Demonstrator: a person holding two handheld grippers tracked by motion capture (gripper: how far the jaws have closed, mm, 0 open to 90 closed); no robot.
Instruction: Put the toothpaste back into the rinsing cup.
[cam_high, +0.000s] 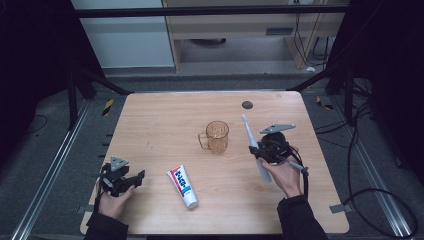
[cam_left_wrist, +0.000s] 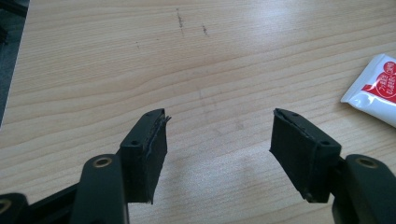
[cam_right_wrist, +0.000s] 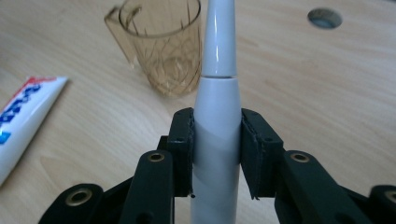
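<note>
From the high view, the person's right hand (cam_high: 286, 175) comes in from the near edge of the light wooden table (cam_high: 165, 115) and holds the right gripper (cam_high: 256, 151) raised, just to the right of the amber see-through plastic mug (cam_high: 216, 136). A white electric toothbrush (cam_high: 254, 147) sits in that gripper; its thin head end points away from the person and ends level with the mug's rim, and its thick end runs back over the hand. The left hand (cam_high: 112, 200) rests low at the table's near left corner, well to the left of the mug, with the left gripper (cam_high: 139, 177) turned toward the white toothpaste tube with red and blue print (cam_high: 182, 186). The tube lies flat, nearer the person than the mug, between the two grippers.

In the left gripper view, the left gripper (cam_left_wrist: 218, 140) has its jaws spread wide above bare wood with nothing between them; a corner of the toothpaste tube (cam_left_wrist: 376, 91) shows at the right edge, apart from the jaws.

In the right gripper view, the right gripper (cam_right_wrist: 215, 149) is clamped on the toothbrush's (cam_right_wrist: 217, 116) white body, a pad on each side. The seam between body and neck is plain here. The mug (cam_right_wrist: 161, 44) stands beyond, left of the neck, its handle turned left, and the tube (cam_right_wrist: 23, 123) lies at the left edge.
</note>
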